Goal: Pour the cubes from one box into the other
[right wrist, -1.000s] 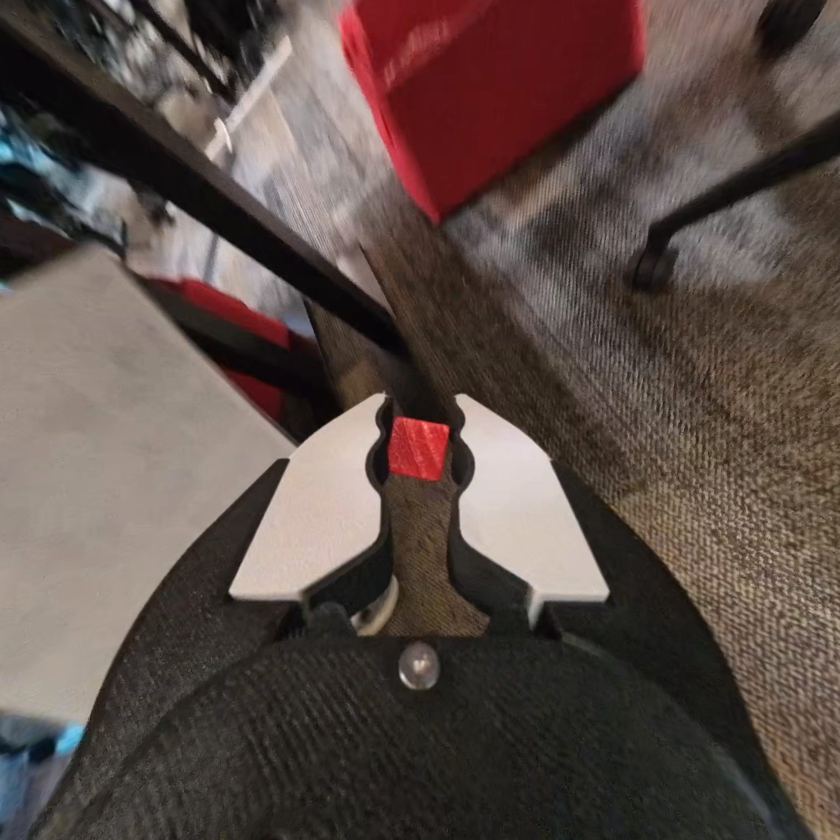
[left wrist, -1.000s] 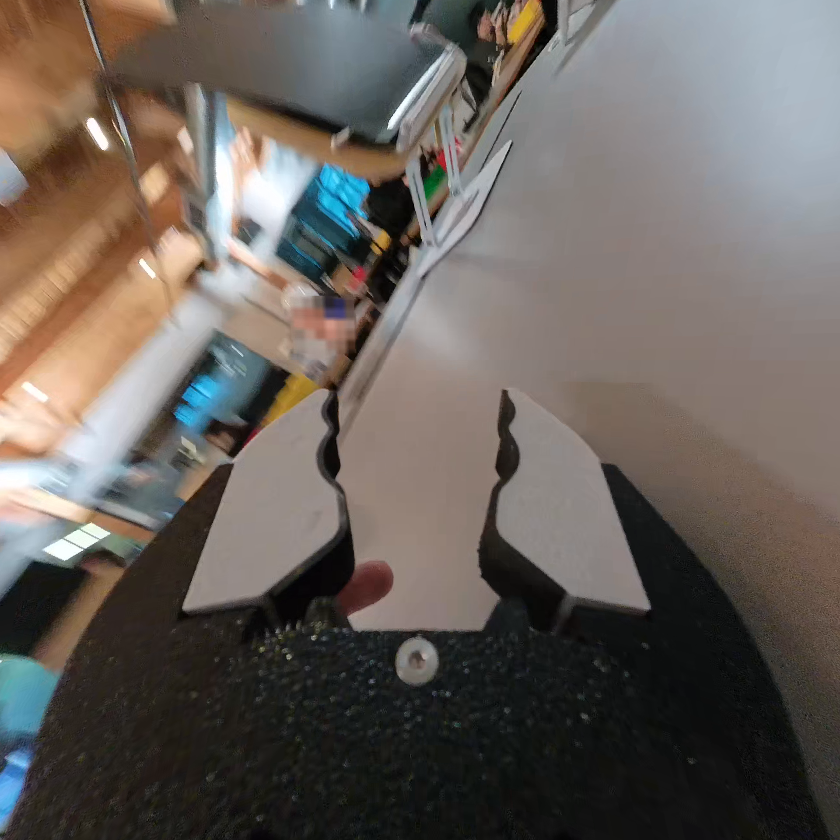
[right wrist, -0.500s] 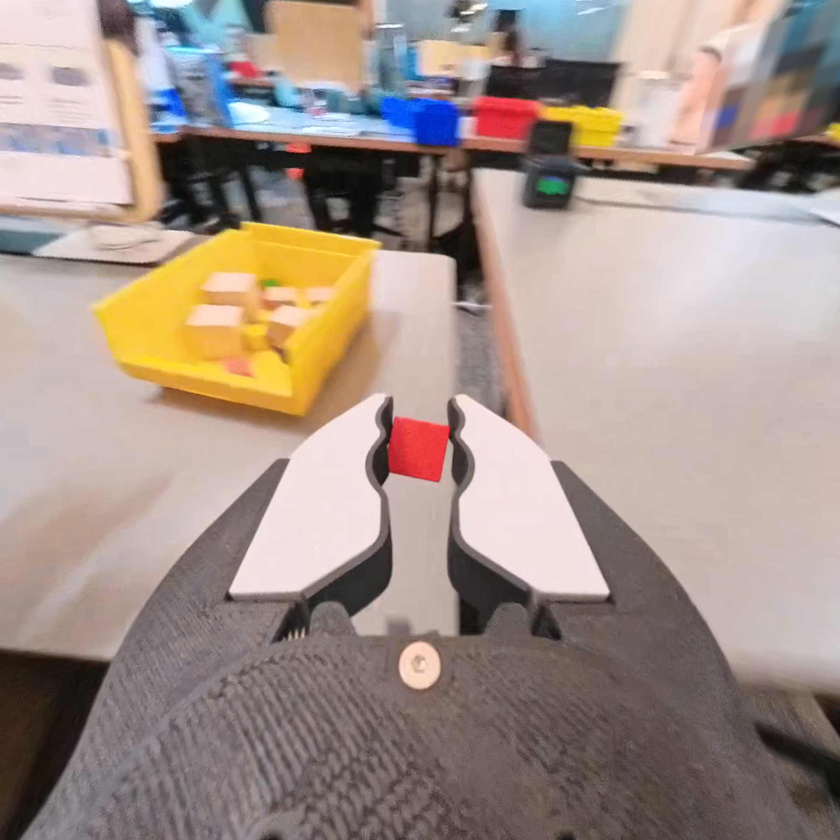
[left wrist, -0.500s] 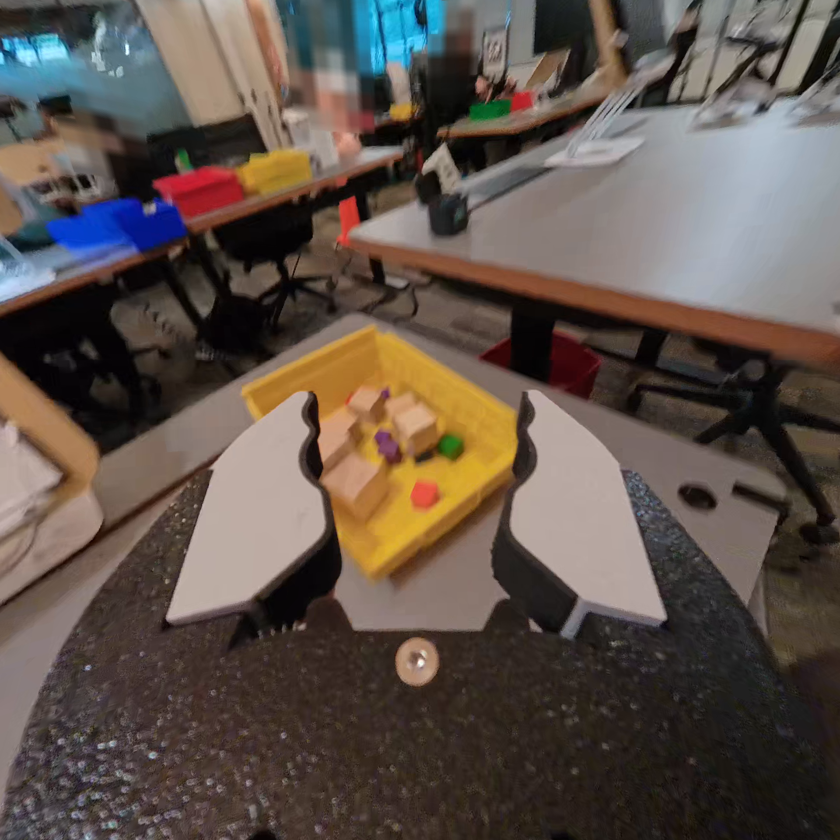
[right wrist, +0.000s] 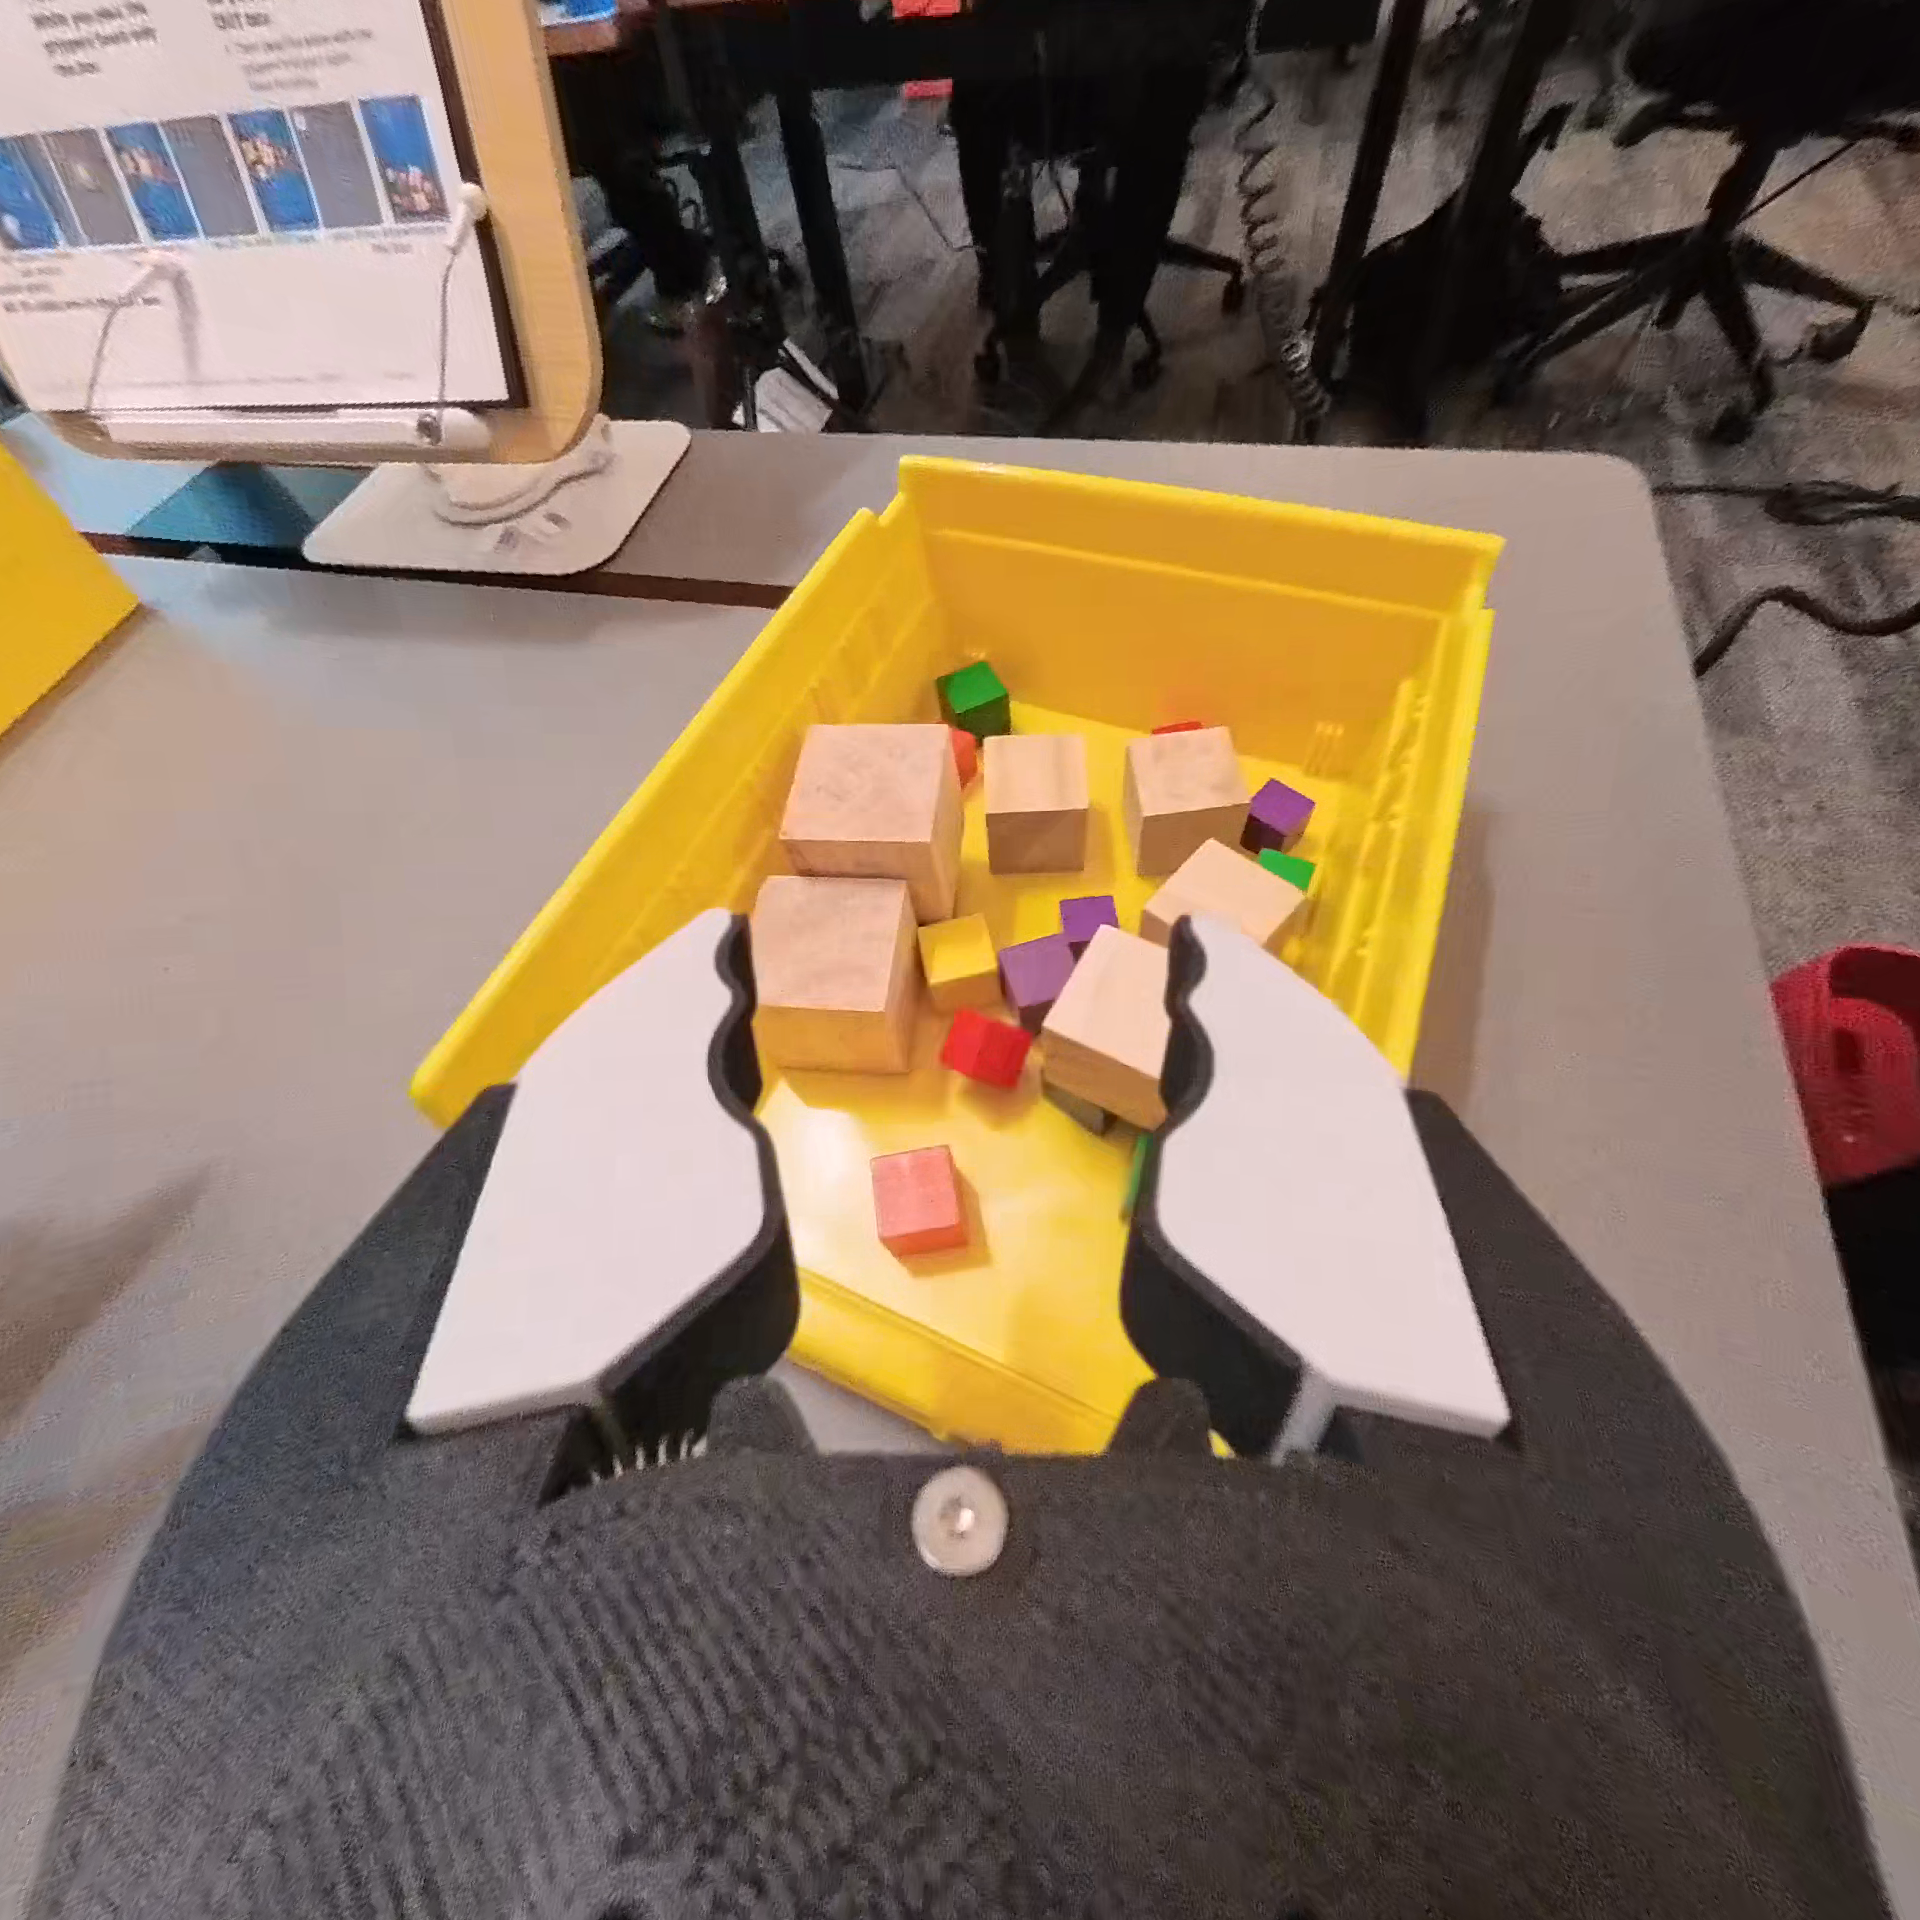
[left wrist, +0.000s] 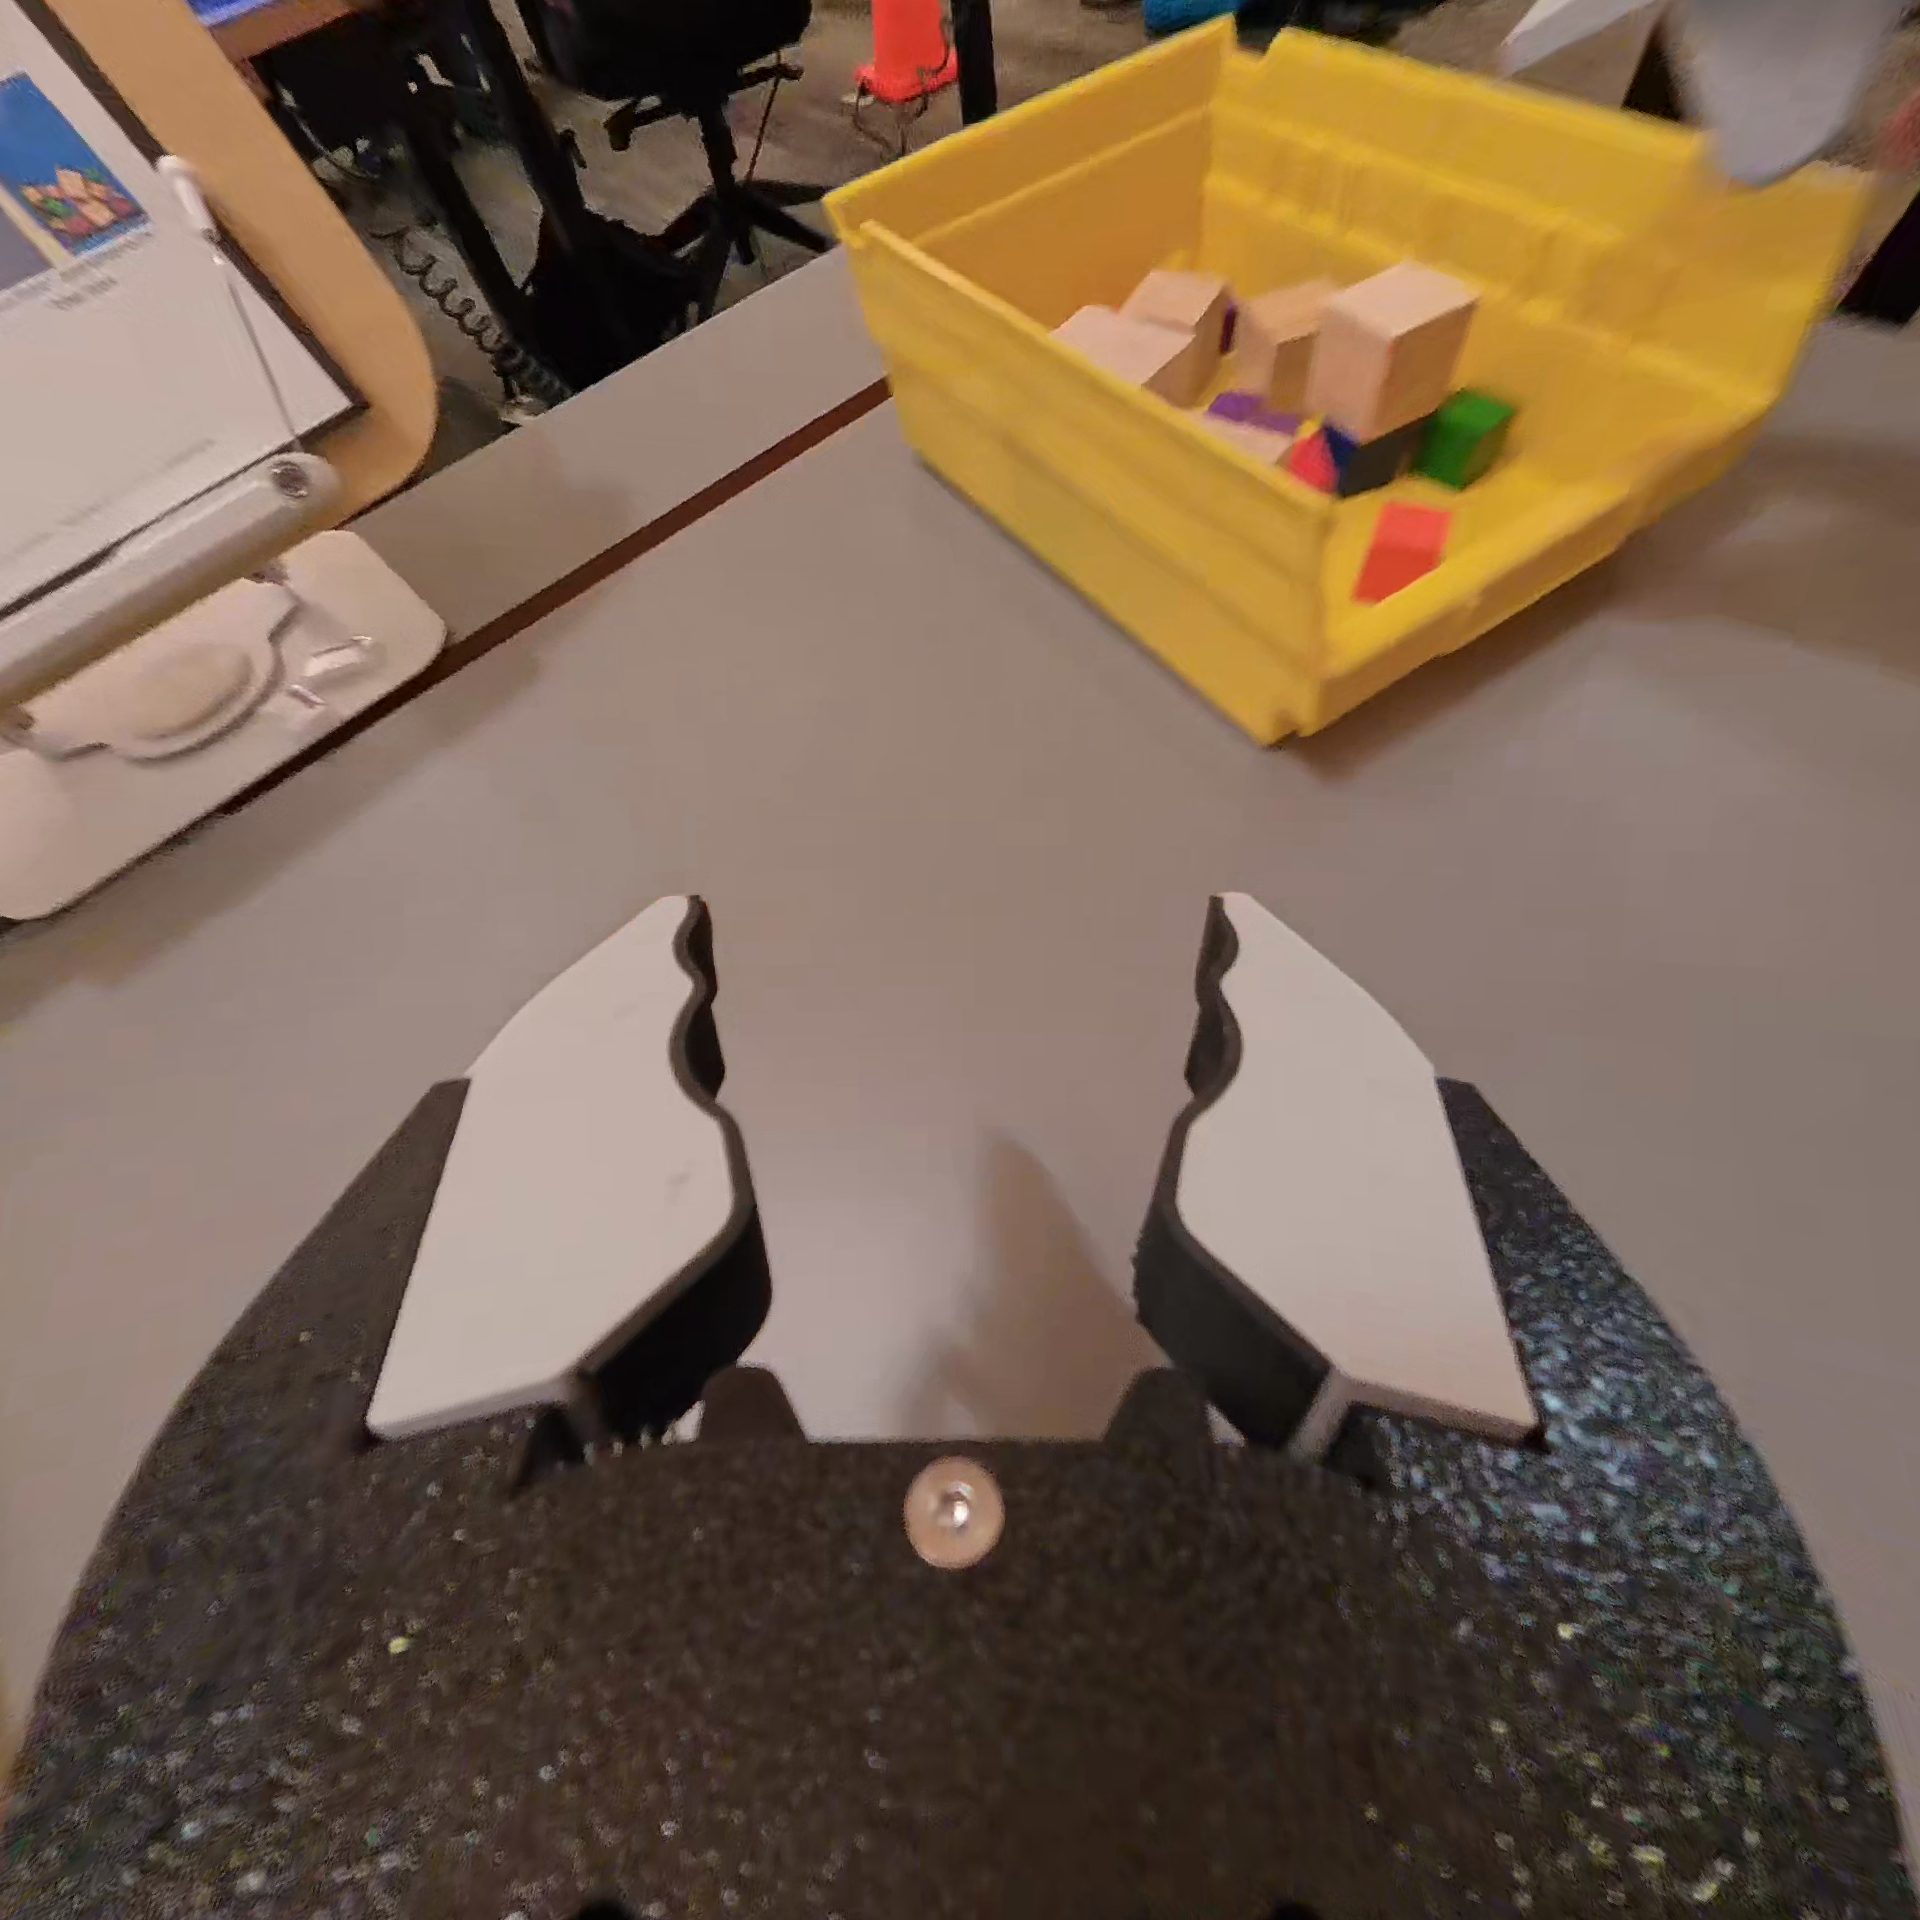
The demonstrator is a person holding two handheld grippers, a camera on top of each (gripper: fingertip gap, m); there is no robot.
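Observation:
A yellow box (right wrist: 1195,603) stands on the grey table (right wrist: 312,831) and holds several wooden cubes (right wrist: 873,810) and several small coloured ones. My right gripper (right wrist: 956,928) is open and empty, just above the box's near end. A small red cube (right wrist: 985,1047) lies in the box between its fingers. My left gripper (left wrist: 956,914) is open and empty over bare table, left of and nearer than the yellow box (left wrist: 1091,488). A grey finger of the right gripper (left wrist: 1766,83) shows blurred above the box's far corner.
A sign board on a white base (right wrist: 499,499) stands at the table's far left; it also shows in the left wrist view (left wrist: 208,665). A yellow corner (right wrist: 42,592) shows at the left edge. A red object (right wrist: 1849,1060) sits beyond the table's right edge. Office chairs stand behind.
My right gripper moved over the yellow box and opened; the red cube it held is out of its jaws. My left gripper swung down toward the table and stayed open.

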